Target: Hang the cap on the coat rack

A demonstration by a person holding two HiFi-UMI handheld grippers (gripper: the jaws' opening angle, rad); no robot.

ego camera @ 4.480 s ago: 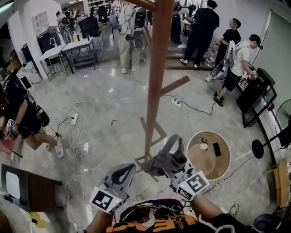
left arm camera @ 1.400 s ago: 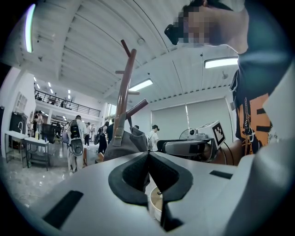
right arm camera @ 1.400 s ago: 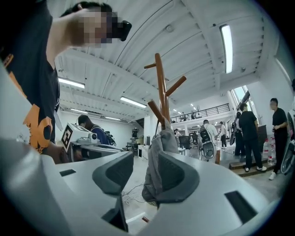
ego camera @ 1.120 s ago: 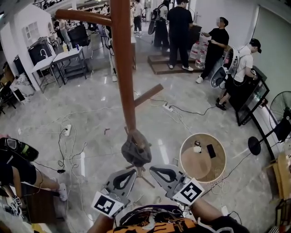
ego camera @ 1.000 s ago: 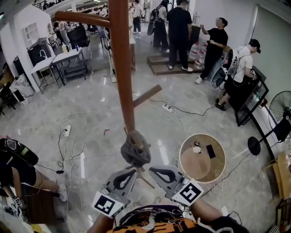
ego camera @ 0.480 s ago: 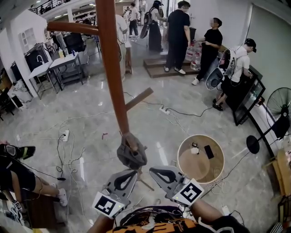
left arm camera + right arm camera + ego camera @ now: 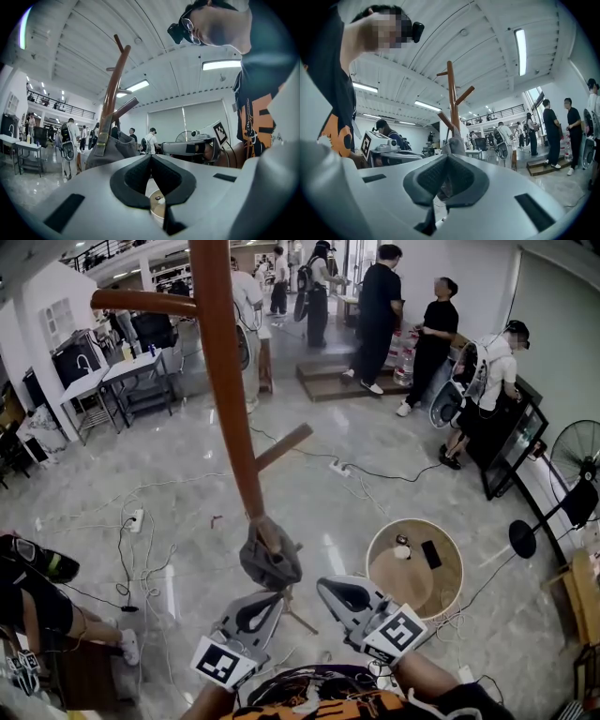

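While the cap hangs on a low peg of the coat rack, both tools sit just below it, apart from it. Left gripper, right gripper: jaws pressed together, nothing between them. Hang looks done. Best to draw both straight back, well clear of the cap, so nothing nudges it off.
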